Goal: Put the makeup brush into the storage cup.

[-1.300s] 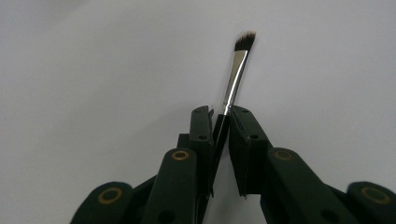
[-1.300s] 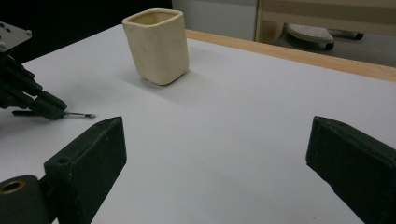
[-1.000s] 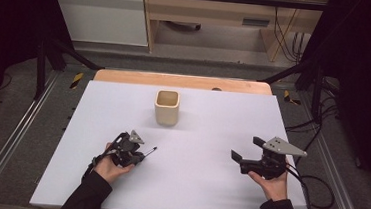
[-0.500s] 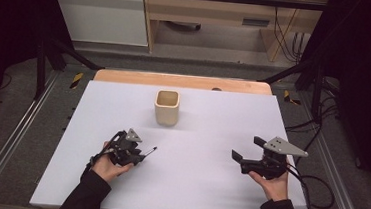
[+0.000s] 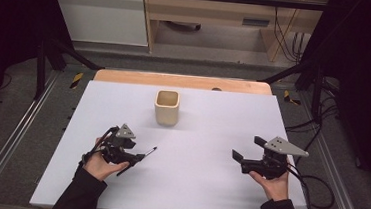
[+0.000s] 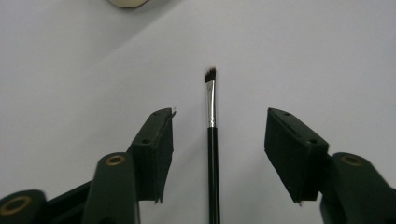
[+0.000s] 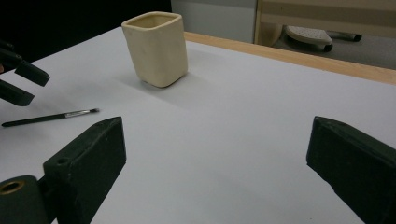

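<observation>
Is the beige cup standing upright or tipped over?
Upright: the beige cup stands on its base on the white table, open mouth facing up.

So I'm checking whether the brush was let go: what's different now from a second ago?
The left gripper has just been opening its jaws and has lifted a little. The brush lies between them on the white table, neither pad pressing on it, so it has been released. The right gripper, open, and the beige cup stayed as they were.
</observation>
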`<act>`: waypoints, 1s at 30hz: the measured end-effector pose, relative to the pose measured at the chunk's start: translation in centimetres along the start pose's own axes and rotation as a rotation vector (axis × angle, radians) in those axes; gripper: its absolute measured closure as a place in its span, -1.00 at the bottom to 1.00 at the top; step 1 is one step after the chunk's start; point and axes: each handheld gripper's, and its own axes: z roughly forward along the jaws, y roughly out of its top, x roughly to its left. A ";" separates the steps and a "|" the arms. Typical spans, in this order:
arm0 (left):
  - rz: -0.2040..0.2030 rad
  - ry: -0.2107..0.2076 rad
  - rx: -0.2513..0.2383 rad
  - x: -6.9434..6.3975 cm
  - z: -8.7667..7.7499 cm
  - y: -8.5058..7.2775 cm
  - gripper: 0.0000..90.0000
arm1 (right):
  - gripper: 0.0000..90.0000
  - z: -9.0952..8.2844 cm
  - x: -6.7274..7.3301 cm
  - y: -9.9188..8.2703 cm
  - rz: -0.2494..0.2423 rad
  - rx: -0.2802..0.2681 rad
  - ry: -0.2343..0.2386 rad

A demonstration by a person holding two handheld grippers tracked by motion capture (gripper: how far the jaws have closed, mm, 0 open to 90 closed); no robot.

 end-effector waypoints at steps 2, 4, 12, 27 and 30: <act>0.006 -0.004 0.009 0.0 0.0 0.1 -0.23 | -0.88 0.0 0.0 0.0 -0.001 0.001 -0.002; 0.012 0.008 0.024 0.0 0.1 0.2 -0.32 | -0.88 0.0 0.0 0.0 -0.001 0.000 -0.002; 0.047 0.011 0.101 0.1 0.6 0.8 -0.50 | -0.88 0.0 0.0 0.0 0.005 0.000 -0.005; 0.083 -0.011 0.199 0.1 1.7 2.3 -0.34 | -0.88 -0.2 0.0 0.1 0.008 -0.006 -0.006; 0.084 -0.021 0.211 0.0 2.1 2.6 -0.25 | -0.88 -0.2 0.0 0.1 0.009 -0.006 -0.004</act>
